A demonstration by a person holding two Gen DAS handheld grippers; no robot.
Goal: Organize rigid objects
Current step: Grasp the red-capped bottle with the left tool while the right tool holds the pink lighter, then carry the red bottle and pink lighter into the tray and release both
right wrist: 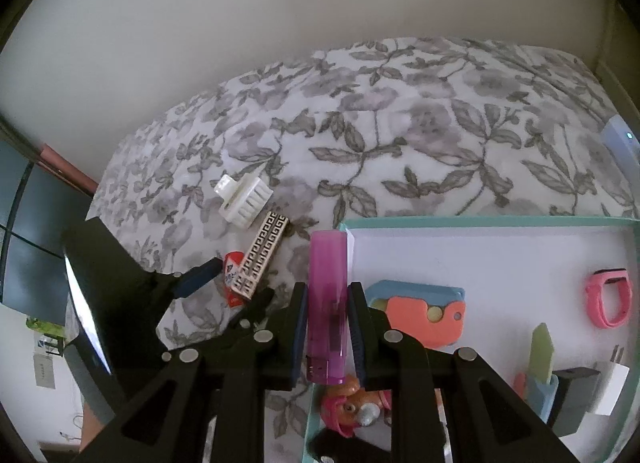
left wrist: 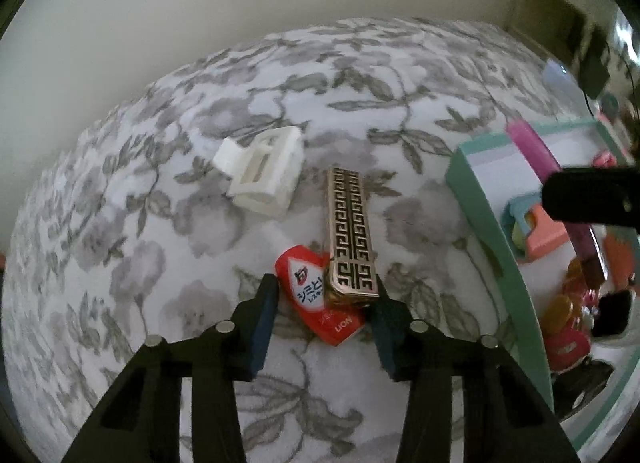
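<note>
A gold and black patterned bar (left wrist: 352,231) lies on the floral bedspread (left wrist: 200,103), partly over a red packet (left wrist: 316,295). My left gripper (left wrist: 325,309) is open, its fingers on either side of the near ends of both. A white plastic clip (left wrist: 262,175) lies further back. My right gripper (right wrist: 327,321) is shut on a purple translucent lighter (right wrist: 327,295), held over the left edge of the teal-rimmed box (right wrist: 480,221). The bar (right wrist: 264,253), packet (right wrist: 232,267) and clip (right wrist: 244,199) also show in the right wrist view.
The box holds an orange and blue toy (right wrist: 416,313), a pink wristband (right wrist: 610,299), a green and blue knife toy (right wrist: 540,367), a white charger (right wrist: 612,387) and a doll (right wrist: 352,403). A wall lies behind the bed.
</note>
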